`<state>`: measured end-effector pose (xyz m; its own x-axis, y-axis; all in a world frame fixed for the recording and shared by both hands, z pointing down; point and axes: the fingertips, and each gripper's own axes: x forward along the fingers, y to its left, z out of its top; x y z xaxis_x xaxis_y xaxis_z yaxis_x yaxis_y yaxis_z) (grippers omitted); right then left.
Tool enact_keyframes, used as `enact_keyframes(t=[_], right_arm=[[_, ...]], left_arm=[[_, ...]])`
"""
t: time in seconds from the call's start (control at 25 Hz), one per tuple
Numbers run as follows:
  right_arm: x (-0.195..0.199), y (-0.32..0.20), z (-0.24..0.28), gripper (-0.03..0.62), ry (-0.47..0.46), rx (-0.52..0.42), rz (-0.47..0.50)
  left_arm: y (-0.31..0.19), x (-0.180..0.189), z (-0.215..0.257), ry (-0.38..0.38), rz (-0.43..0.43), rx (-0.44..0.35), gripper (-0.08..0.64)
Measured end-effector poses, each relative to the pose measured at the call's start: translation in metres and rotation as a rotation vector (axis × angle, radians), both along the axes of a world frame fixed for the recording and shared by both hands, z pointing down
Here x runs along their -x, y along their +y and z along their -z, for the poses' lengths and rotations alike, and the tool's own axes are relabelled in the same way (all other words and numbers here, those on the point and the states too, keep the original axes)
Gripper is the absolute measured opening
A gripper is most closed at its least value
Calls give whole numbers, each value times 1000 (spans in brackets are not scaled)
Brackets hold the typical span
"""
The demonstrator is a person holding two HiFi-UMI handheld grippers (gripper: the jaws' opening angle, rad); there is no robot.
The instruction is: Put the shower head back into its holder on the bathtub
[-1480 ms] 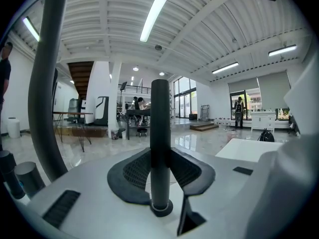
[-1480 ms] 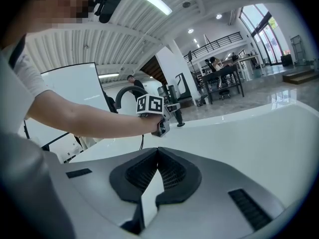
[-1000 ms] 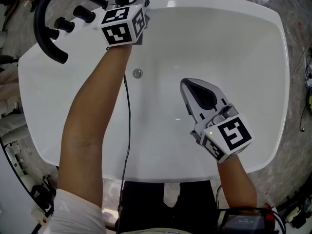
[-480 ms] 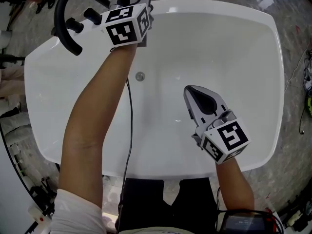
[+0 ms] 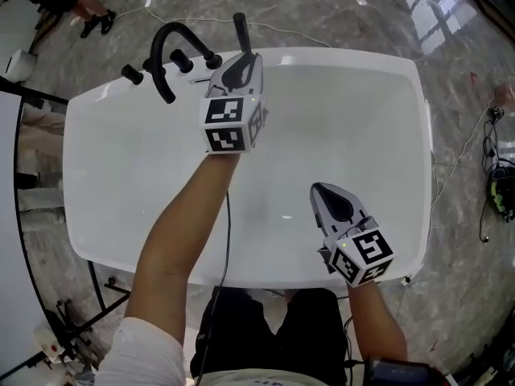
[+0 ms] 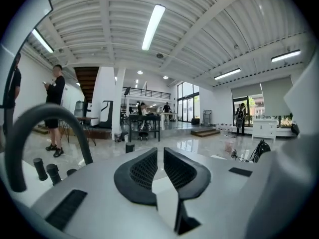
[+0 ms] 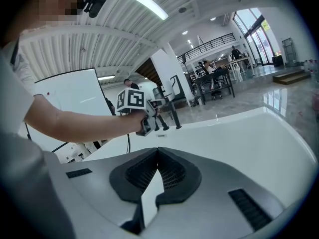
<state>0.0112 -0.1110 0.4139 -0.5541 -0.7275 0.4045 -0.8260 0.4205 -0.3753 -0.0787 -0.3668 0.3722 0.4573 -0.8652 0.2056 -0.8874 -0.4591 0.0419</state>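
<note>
Shower head (image 5: 239,29): a slim black handle standing on the far rim of the bathtub (image 5: 338,55). It sits just beyond the left gripper (image 5: 241,59) tips and a little to their left. Its long axis runs upright, roughly in line with the way the fingers point. It is apart from the fingers, with no contact seen. The holder itself cannot be made out at the foot of the handle. Judged from its standing unsupported, the head looks seated.

The black faucet arch (image 5: 161,43) and its knobs lie further left of the same fingers.

The left hand is the nearer one. The right gripper (image 5: 320,190) hangs over the near part of the basin, well apart from the handle.

Left fingers (image 6: 144,171): the jaws have just been closing. A narrow slit is left between the pads, with nothing in it and nothing touched.

Right pads (image 7: 172,173): the tips meet, closed on nothing.

Judgement: any regrasp would fall to the left hand, which would need to spread wider first.
</note>
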Motion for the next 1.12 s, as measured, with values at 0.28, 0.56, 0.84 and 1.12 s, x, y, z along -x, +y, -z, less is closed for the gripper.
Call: enact_keyframes(t=[0.28,0.56,0.84,1.12], right_arm=[[-43,40,51,11,42,-9,-49],[-42,65,71,11,45,-25,-64],[-39,96,61,11,80,-8,-88],[-1,134,80,11,82,-2,-105]], left_arm=[[76,0,100,26,-1,-68,18],[163,9,136,-122,-72,-111,18],[248,37,125,-90,-104,-33,18],[322,122,149,-38,12,-58,18]])
